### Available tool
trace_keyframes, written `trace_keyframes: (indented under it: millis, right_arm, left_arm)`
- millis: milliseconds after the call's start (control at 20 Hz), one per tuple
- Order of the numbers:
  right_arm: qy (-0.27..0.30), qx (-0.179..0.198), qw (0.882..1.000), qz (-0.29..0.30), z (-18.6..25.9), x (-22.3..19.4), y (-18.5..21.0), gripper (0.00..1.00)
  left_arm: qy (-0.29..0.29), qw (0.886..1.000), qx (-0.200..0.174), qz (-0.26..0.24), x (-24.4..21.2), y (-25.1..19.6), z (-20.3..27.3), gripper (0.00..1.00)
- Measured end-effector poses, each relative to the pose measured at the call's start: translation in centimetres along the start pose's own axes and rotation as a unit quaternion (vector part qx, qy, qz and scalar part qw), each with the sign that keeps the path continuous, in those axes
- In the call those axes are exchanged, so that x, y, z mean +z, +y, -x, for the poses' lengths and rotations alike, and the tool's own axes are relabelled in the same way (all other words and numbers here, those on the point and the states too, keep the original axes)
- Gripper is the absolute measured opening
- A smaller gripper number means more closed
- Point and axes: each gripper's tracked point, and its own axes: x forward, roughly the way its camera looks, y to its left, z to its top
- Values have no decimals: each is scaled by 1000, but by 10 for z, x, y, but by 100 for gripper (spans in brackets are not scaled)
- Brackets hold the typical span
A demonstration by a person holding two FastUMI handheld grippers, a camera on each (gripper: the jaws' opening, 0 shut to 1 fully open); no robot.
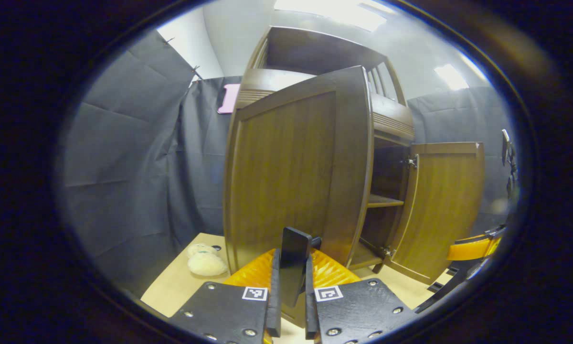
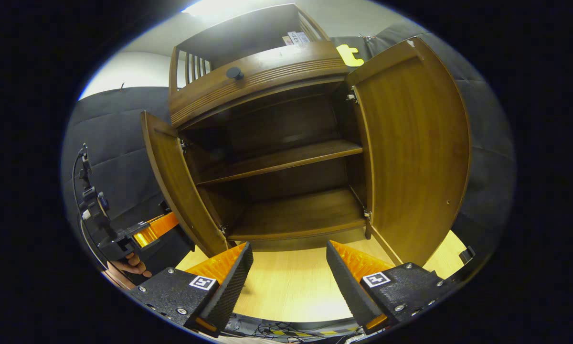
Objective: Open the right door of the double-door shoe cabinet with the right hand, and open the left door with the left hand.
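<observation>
Left tongs (image 1: 292, 282) clenched on the left door's (image 1: 286, 177) dark handle (image 1: 293, 263), door swung out. Right tongs (image 2: 289, 267) released, apart over the tabletop (image 2: 286, 291). Cabinet (image 2: 262, 81) interior with shelf (image 2: 277, 162) exposed; right door (image 2: 410, 153) wide open. Fluffy item (image 1: 205, 260) beside the cabinet, unclear. Black cloth walls (image 1: 124, 167).

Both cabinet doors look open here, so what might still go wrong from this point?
The left tongs are closed on a dark handle at the left door; pulling further could strain its hinges.

The plush toy lies on the table beside that door and may get swept.

The right tongs hang open near the right door and could knock it.
</observation>
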Motion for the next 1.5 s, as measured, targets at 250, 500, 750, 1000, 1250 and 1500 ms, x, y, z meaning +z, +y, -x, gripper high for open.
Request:
trace_keyframes:
  millis: [250,500,750,1000,1250,1500]
  right_arm:
    - [10,20,1000,2,-9,-5,16,95]
    - [14,25,1000,7,-14,-3,19,95]
    - [11,9,1000,26,-18,7,10,91]
    - [4,-19,999,39,-15,23,-3,95]
    - [1,-40,998,45,-8,37,-15,95]
    - [-45,-110,991,65,6,59,-64,95]
  left_arm:
    - [0,1000,30,-9,15,39,-13,22]
    - [-6,998,45,-33,19,105,10,11]
    - [-1,999,14,-47,19,139,15,6]
    - [-2,999,9,-44,20,149,17,6]
    - [8,999,31,-31,12,155,33,10]
    - [55,990,132,3,2,172,94,9]
